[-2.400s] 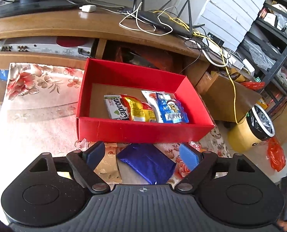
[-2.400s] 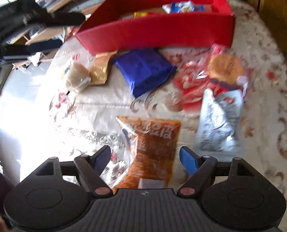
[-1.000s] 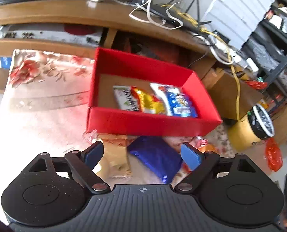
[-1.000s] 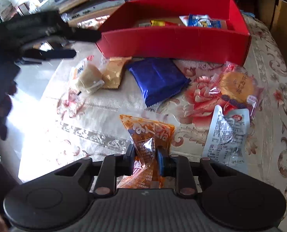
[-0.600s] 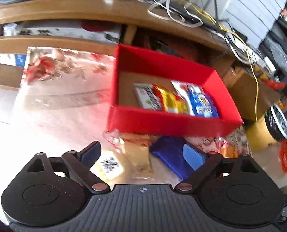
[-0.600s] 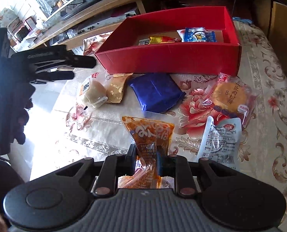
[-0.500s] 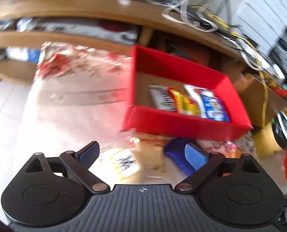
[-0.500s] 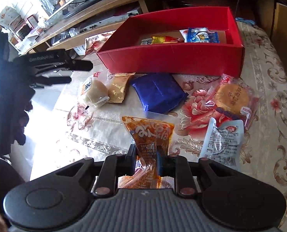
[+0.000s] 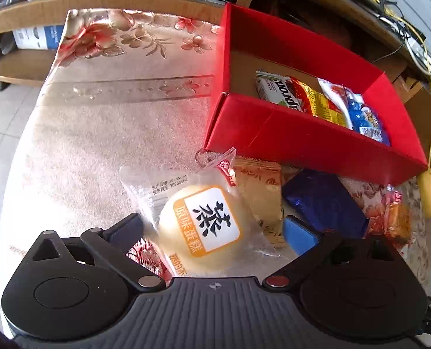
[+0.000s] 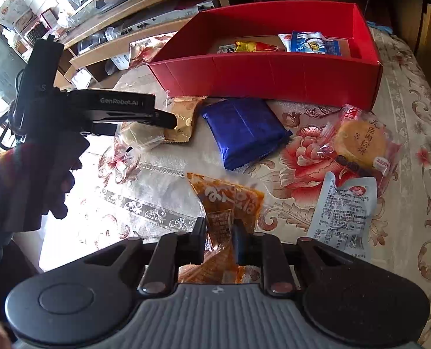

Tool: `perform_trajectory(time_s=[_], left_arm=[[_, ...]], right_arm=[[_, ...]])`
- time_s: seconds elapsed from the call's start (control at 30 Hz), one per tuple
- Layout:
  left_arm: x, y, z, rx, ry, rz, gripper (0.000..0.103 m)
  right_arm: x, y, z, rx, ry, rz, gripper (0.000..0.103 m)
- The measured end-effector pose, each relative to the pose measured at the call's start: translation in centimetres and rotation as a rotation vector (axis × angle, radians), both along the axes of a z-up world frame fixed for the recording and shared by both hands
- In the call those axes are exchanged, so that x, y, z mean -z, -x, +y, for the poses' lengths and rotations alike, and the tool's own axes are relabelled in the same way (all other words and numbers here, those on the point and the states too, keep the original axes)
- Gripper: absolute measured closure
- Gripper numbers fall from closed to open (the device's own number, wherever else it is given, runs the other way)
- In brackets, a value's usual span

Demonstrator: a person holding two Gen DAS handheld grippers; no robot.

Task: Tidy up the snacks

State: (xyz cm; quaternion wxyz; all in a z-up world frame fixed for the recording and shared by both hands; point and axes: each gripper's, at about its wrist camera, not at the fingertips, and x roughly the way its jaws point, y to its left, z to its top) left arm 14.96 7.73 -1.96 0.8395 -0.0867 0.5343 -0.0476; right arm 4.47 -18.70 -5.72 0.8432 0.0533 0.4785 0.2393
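My left gripper [image 9: 212,229] hangs low over a round steamed cake in a clear wrapper [image 9: 206,224]; its jaws are opening, the cake lies between them and neither pad touches it. In the right wrist view that gripper [image 10: 160,123] comes in from the left above the same cake [image 10: 140,136]. My right gripper [image 10: 220,241] is shut on the lower end of an orange snack packet [image 10: 230,197]. A red box [image 9: 302,142] [image 10: 273,72] at the back holds a yellow-green packet [image 9: 291,96] and a blue-white one [image 9: 363,116].
On the flowered cloth lie a gold packet [image 10: 183,119], a dark blue packet [image 10: 244,131], a round pastry [image 10: 361,142] and a white pouch [image 10: 346,209]. A wooden shelf unit [image 9: 70,8] with cables stands behind. The table's left edge drops to tiled floor [image 9: 0,122].
The left gripper swung left and sank over the steamed cake, its jaws a little wider. The right gripper, open at first, closed on the orange packet and has kept still since.
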Motion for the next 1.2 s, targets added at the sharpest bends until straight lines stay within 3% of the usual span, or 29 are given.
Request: perform_trajectory(time_s=[0.03,0.1,0.2,0.37,0.47,0.5,0.53,0.6,0.67,0.77,0.87,0.93,1.03,1.13,1.2], left_arm=[[-0.1,0.2,-0.2,0.009,-0.018,-0.007,0.006],[-0.4,0.7,-0.6,0.038,-0.039,-0.026,0.022],[-0.7,1.3,-0.7,0.067,0.001,-0.02,0.035],[-0.6,1.9,-2.0,0.12,-0.008,-0.022,0.036],[-0.5,2.1,-2.4,0.138,-0.009,-0.025,0.036],[-0.5,2.2,-2.4,0.14,-0.005,-0.024,0.036],[-0.5,2.2,-2.3,0.141,-0.001,-0.024,0.036],[-0.5,2.2,-2.1,0.138,0.013,-0.022,0.036],[-0.3,2.1,-2.0,0.139,0.021,-0.019,0.035],[-0.3,2.0,-1.8,0.131,0.039,-0.015,0.035],[-0.3,2.0,-1.9,0.14,0.046,-0.015,0.033],[-0.3,2.1,-2.0,0.15,0.047,-0.018,0.032],[-0.3,2.2,-1.9,0.151,0.063,-0.013,0.032],[-0.3,2.3,-2.0,0.163,0.086,-0.007,0.032],[-0.3,2.4,-1.9,0.167,0.089,-0.009,0.033]], right_arm=[[0.0,0.0,0.0,-0.001,0.001,0.0,0.084],[0.0,-0.1,0.0,-0.002,0.006,-0.002,0.084],[0.0,-0.1,0.3,-0.009,0.016,-0.001,0.084],[0.5,-0.2,0.9,0.008,0.061,0.006,0.079],[0.9,-0.8,1.2,0.023,0.083,0.028,0.068],[1.0,-0.9,1.2,0.031,0.085,0.034,0.058],[1.2,-0.7,1.1,0.048,0.106,0.041,0.054],[1.1,-0.2,0.8,0.073,0.129,0.035,0.053],[0.9,0.0,0.6,0.084,0.11,0.041,0.046],[2.0,0.3,1.2,0.112,0.115,0.108,0.043],[2.6,2.3,2.3,0.077,0.158,0.093,0.033],[2.8,2.7,2.6,0.075,0.175,0.076,0.036],[2.5,2.9,3.5,0.04,0.286,0.081,0.057],[2.6,3.7,4.2,-0.039,0.333,0.129,0.064],[2.5,3.8,4.0,-0.023,0.321,0.134,0.065]])
